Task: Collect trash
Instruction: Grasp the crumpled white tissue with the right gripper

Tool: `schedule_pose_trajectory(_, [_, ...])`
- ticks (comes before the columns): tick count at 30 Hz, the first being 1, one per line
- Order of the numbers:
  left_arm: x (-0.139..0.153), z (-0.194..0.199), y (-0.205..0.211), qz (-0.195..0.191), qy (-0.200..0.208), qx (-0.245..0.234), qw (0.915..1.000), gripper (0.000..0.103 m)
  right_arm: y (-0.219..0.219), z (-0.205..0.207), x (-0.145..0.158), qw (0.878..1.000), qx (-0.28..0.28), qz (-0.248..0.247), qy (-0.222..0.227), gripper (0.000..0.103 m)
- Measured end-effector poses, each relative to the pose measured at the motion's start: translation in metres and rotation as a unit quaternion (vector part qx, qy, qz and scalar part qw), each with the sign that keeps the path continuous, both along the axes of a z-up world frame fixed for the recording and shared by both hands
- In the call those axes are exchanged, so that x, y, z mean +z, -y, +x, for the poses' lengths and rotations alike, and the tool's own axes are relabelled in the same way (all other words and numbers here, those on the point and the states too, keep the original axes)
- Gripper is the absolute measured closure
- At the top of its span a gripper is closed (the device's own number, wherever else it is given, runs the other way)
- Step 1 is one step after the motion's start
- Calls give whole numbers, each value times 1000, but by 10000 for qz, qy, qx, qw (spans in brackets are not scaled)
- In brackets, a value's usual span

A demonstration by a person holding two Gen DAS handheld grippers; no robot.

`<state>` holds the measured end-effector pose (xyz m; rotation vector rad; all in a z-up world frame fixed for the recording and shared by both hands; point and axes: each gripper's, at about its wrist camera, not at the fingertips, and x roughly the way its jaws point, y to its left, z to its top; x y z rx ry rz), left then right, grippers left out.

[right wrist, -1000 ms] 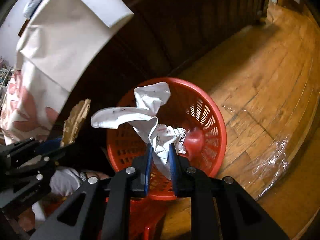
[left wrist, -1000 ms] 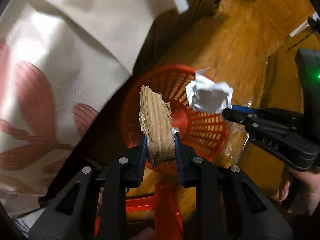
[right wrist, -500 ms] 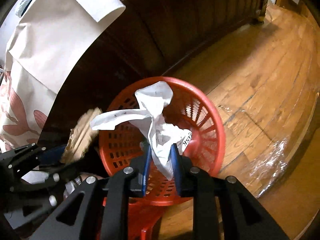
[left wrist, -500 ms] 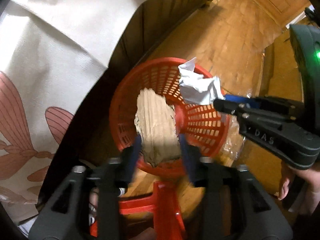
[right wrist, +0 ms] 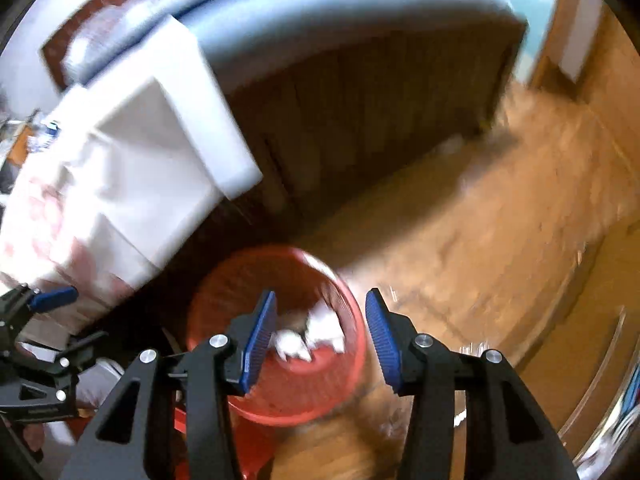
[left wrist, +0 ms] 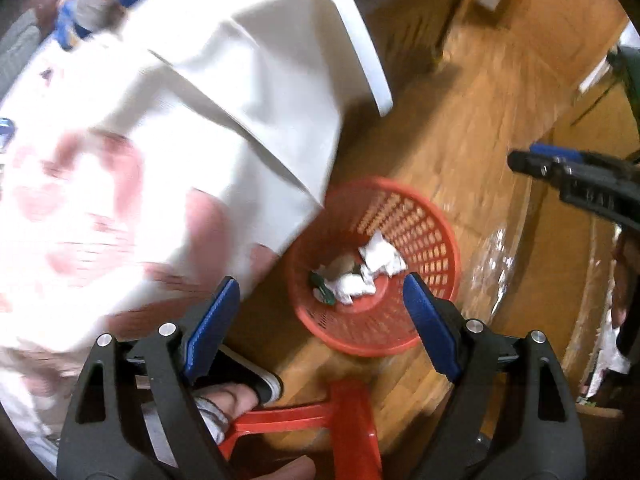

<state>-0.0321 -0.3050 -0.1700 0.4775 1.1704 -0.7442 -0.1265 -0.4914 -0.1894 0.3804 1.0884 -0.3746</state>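
A red slotted basket stands on the wooden floor, and crumpled white paper lies at its bottom. My left gripper hangs above and in front of the basket, its jaws opening wide with nothing between them. In the right wrist view the basket is blurred, with white paper inside it. My right gripper is above it, jaws opening and nothing held. The right gripper's tip shows at the right edge of the left wrist view. The cardboard piece cannot be made out.
A white cloth with pink leaf prints drapes over a dark wooden piece of furniture on the left. A red stool part and a person's foot in a shoe are below the left gripper. Clear plastic sheeting lies right of the basket.
Both grippers opened and rose. The cardboard left the left jaws and the white paper left the right jaws; paper now lies in the basket.
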Motion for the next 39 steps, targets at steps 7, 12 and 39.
schedule_pose_trajectory(7, [100,39,-107,-548,913,811,9910,20,-72,80,125,9845,1141,-145,1321,49])
schedule_pose_trajectory(12, [135,89,-217,-537,1587,2024,9649,20,-157,161,163,9592,2106,71,1887,42])
schedule_pose_trajectory(39, [82,169,-397,-873,1021,3919,9102,20,-483,520,8,9187,3819,526,860,87])
